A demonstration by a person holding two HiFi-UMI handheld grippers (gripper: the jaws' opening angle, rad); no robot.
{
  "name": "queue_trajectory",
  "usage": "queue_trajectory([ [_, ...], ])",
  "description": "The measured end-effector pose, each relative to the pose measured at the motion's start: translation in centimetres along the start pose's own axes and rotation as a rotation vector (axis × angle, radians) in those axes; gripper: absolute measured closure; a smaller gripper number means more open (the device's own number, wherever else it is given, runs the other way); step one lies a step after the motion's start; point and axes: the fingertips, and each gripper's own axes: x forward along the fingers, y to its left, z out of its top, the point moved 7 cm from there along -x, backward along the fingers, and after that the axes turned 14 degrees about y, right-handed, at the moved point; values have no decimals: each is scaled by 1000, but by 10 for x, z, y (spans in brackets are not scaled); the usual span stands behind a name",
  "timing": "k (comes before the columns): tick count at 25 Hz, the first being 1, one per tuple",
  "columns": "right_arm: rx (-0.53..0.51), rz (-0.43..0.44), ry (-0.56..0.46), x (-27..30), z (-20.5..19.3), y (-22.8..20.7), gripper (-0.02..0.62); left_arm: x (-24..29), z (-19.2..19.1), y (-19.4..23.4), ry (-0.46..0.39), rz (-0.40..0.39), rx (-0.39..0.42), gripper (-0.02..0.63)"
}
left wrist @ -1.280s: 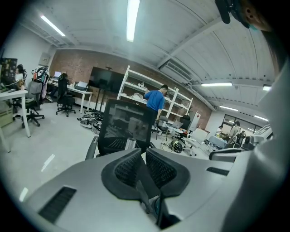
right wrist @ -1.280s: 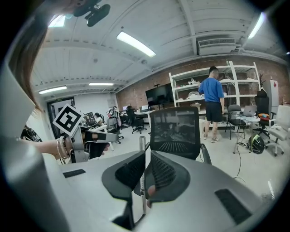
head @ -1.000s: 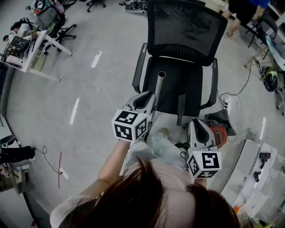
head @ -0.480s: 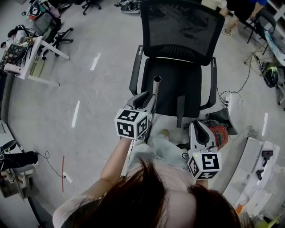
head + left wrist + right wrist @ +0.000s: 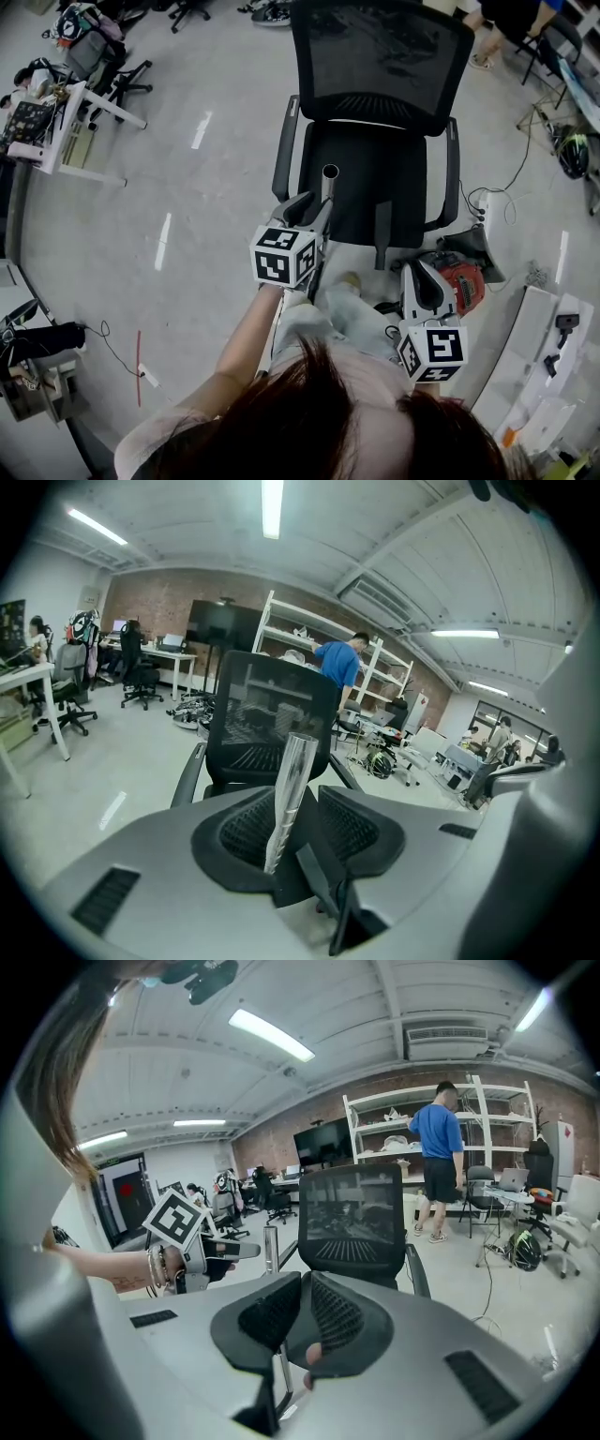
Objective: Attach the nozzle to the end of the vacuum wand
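Loosely cradling wand (image 5: 327,187), nozzle not spotted

Just been opening L gripper (image 5: 295,799) jaws, now spread, w/ wand leaning betw. pads (image 5: 248,827), open end well past them toward chair (image 5: 380,56). Prob. regripping to free that end for nozzle. R gripper (image 5: 305,1283) jaws pressed together, nothing betw. Both pitched fwd & down, L forearm (image 5: 246,337) outstretched.

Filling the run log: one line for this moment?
left tool: jaws just opened, wand between them | right tool: shut | wand end: bare
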Motion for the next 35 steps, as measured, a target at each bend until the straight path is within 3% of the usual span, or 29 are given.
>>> queue_trajectory([
  [35,28,-19,69,12,-21,-25,568,76,-13,14,114,68,71,451],
])
